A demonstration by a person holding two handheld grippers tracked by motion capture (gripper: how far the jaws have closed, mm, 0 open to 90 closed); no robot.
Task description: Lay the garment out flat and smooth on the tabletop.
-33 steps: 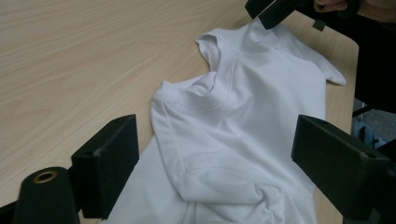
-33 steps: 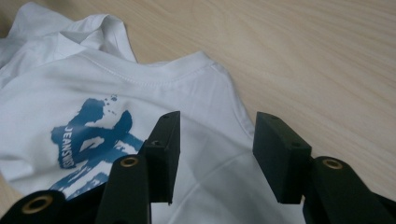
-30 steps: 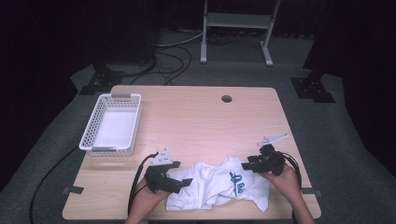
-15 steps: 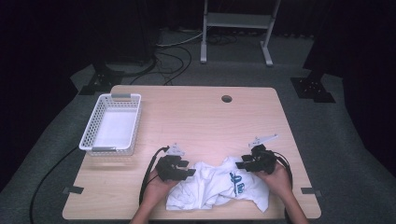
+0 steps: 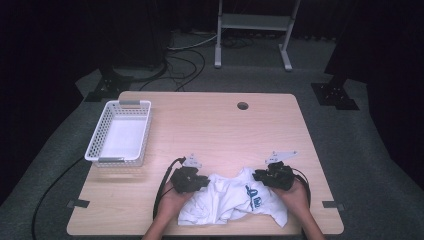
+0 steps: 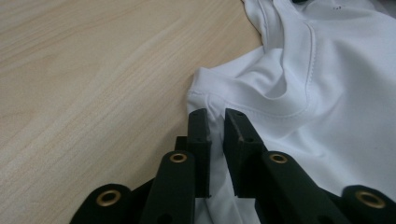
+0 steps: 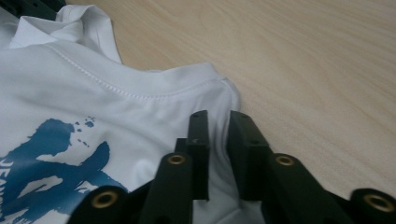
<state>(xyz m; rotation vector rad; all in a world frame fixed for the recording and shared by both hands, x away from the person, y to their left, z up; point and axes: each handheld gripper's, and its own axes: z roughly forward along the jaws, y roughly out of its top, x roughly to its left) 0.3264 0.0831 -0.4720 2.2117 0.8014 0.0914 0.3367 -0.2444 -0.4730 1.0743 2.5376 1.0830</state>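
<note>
- From the high view, a white T-shirt [image 5: 232,201] lies crumpled at the near edge of a light wooden table [image 5: 220,130], between the person's two hands. Its longer spread runs left to right across the table.
- The left gripper [image 5: 200,181] sits at the shirt's left end and the right gripper [image 5: 260,176] at its right end, well apart from each other.
- The left gripper view adds detail the high view lacks: the black jaws have just been closing and now pinch a fold of the T-shirt [image 6: 299,93] at a stitched hem, with cloth pressed between them.
- The right gripper view shows a blue printed design [image 7: 56,158] on the T-shirt [image 7: 140,112], with a stitched neckline edge above it. These jaws have also just been closing and clamp a ridge of white cloth beside the bare table [image 7: 317,70].
- Seen from the high view, a white mesh basket [image 5: 120,133] stands at the table's far left, well away from the shirt. Nothing lies inside it.
</note>
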